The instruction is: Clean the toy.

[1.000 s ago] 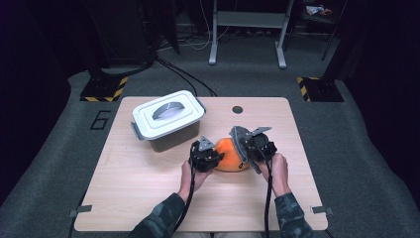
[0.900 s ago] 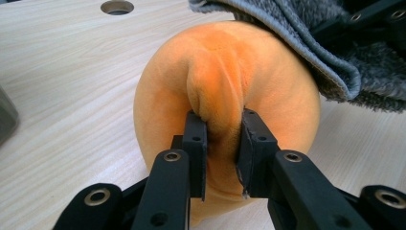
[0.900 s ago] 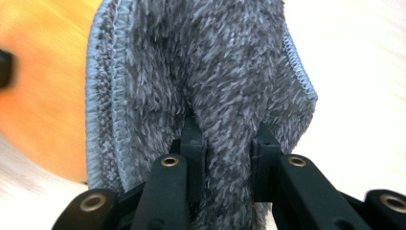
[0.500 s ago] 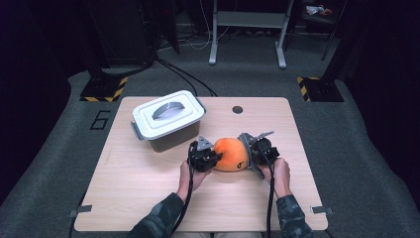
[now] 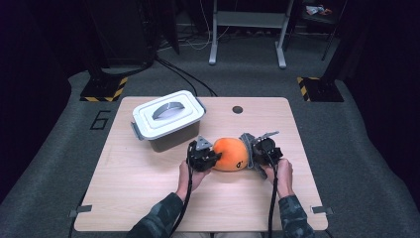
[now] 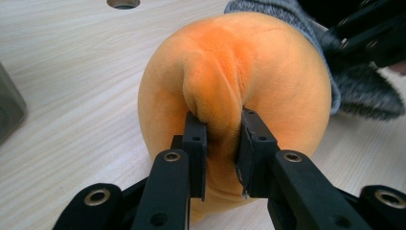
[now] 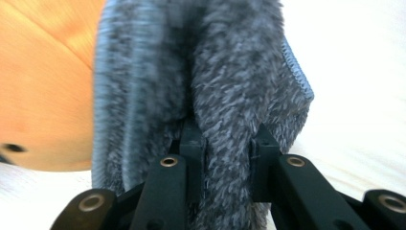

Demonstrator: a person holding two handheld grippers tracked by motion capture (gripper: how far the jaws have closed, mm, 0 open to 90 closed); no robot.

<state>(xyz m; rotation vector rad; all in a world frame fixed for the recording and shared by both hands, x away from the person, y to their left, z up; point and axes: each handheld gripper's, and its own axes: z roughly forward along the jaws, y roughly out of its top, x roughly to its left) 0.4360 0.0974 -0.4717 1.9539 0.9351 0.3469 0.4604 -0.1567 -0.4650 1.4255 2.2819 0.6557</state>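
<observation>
Our right tongs [image 5: 251,154] have sunk beside the orange plush toy [image 5: 231,154], clenched on its grey fabric [image 7: 225,86]; left tongs [image 5: 212,159] pinch its orange fold opposite, ready to pull.

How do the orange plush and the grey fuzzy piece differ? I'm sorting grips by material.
The orange plush is round, smooth and stuffed; the grey fuzzy piece is flat, shaggy and edge-stitched. The left gripper pinches a fold of the plush, the right gripper the grey piece. Both are soft.
</observation>
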